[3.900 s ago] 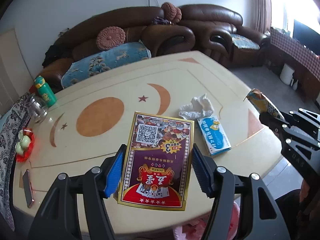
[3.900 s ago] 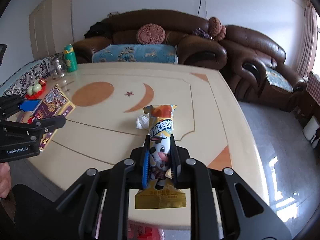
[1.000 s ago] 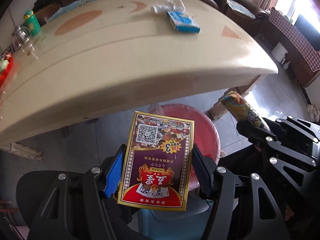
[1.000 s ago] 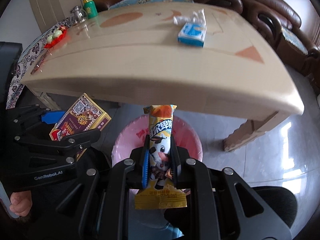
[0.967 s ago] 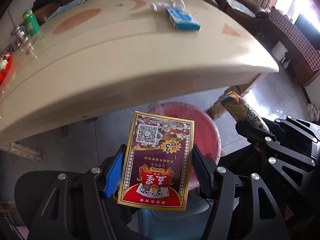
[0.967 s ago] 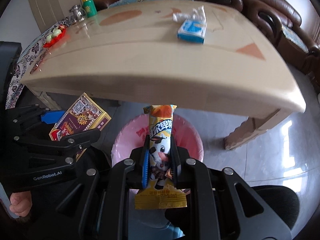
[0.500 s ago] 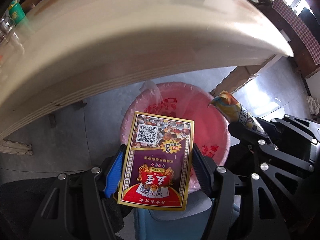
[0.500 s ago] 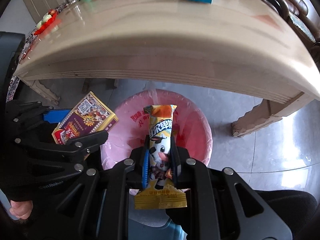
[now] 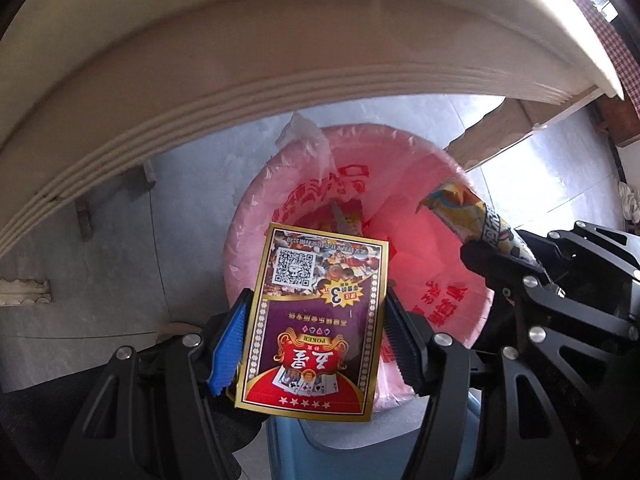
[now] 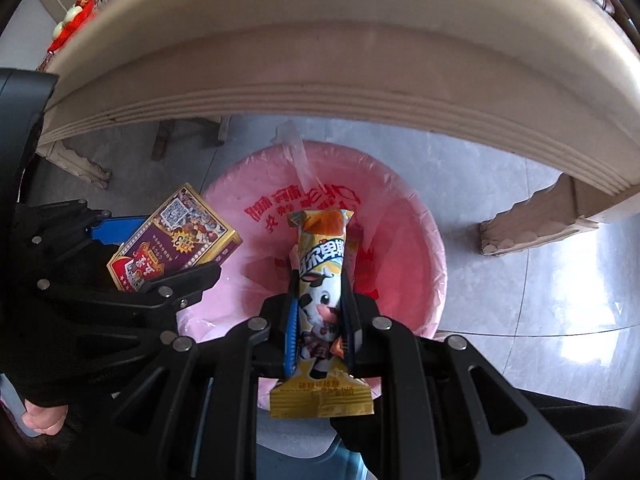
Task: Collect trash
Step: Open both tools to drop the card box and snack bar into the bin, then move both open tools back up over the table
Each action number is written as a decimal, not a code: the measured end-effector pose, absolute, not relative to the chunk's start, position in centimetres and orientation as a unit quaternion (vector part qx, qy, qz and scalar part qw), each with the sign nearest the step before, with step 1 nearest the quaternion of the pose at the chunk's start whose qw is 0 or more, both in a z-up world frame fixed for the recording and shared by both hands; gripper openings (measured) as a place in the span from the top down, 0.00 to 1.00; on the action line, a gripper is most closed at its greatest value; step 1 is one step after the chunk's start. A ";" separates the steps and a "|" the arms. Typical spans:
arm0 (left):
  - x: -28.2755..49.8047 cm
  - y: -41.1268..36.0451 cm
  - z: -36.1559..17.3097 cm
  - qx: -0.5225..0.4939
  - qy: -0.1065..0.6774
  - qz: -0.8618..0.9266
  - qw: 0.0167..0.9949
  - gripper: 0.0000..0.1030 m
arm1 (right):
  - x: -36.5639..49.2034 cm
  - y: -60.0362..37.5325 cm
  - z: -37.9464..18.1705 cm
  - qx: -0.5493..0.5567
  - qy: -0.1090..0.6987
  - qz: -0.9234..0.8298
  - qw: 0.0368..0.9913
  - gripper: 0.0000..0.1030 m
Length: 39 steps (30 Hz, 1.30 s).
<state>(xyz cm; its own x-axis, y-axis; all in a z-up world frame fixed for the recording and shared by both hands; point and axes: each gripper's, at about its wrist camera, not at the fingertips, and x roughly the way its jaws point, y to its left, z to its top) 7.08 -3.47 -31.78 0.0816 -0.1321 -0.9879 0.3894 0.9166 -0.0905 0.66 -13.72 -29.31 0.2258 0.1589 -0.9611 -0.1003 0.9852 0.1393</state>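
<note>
Grey floor tiles (image 9: 120, 240) fill the lower background of the left wrist view, and the moulded cream edge of the bench (image 9: 240, 92) arcs overhead. Below that edge stands a bin lined with a pink plastic bag (image 9: 400, 168) printed with red characters. The left gripper (image 9: 316, 344) has its jaws closed against the two long sides of a flat playing-card box (image 9: 316, 320), purple and red with a gold border and a QR code at its far end. The box is held over the near rim of the bag, its far end reaching above the opening. At the right, the right gripper (image 9: 500, 252) comes in over the bag's right side with a yellow snack wrapper (image 9: 464, 212) in its jaws, the wrapper's free end pointing toward the middle of the opening.

From the right wrist view, the same bench edge (image 10: 340, 80) curves above and a carved bench leg (image 10: 532, 224) stands on the tiles at the right. The right gripper (image 10: 320, 320) pinches the snack wrapper (image 10: 322, 280), printed with a cartoon cow, narrowly around its middle; the wrapper's far end hangs over the centre of the pink bag (image 10: 400, 208). On the left, the left gripper (image 10: 160, 256) holds the card box (image 10: 176, 240) tilted over the bag's left rim. A red dish (image 10: 72, 16) with pale round things sits on the bench top at upper left.
</note>
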 end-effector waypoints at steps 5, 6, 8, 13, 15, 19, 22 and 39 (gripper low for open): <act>7.7 -3.6 -33.8 0.095 0.672 -0.175 0.713 0.40 | 1.4 -13.4 -31.0 0.023 0.632 0.089 0.770 0.82; 7.8 -3.6 -34.0 0.097 0.674 -0.175 0.711 0.40 | 1.6 -13.4 -31.4 0.024 0.634 0.089 0.768 0.82; 7.9 -3.8 -34.5 0.099 0.677 -0.175 0.708 0.40 | 1.9 -13.4 -32.0 0.025 0.639 0.090 0.763 0.82; 8.4 -3.9 -35.4 0.095 0.686 -0.174 0.701 0.39 | 2.1 -13.3 -32.8 0.029 0.646 0.091 0.757 0.82; 8.5 -3.6 -35.7 0.092 0.688 -0.173 0.698 0.39 | 2.2 -13.3 -32.9 0.030 0.648 0.092 0.756 0.82; 8.8 -3.3 -36.4 0.089 0.695 -0.172 0.692 0.37 | 2.4 -13.3 -33.3 0.035 0.653 0.094 0.751 0.81; 8.9 -3.2 -36.5 0.087 0.697 -0.169 0.691 0.36 | 2.5 -13.5 -33.4 0.033 0.652 0.088 0.752 0.75; 9.2 -2.1 -34.9 0.072 0.685 -0.156 0.708 0.28 | 2.6 -14.9 -32.0 0.053 0.633 0.065 0.770 0.40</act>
<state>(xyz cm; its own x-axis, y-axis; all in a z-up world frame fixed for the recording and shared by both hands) 9.22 -2.14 -34.94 0.0142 -0.1219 -0.9924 0.3190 0.9412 -0.1111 2.57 -14.87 -32.02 0.1912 0.1668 -0.9673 -0.0325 0.9860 0.1636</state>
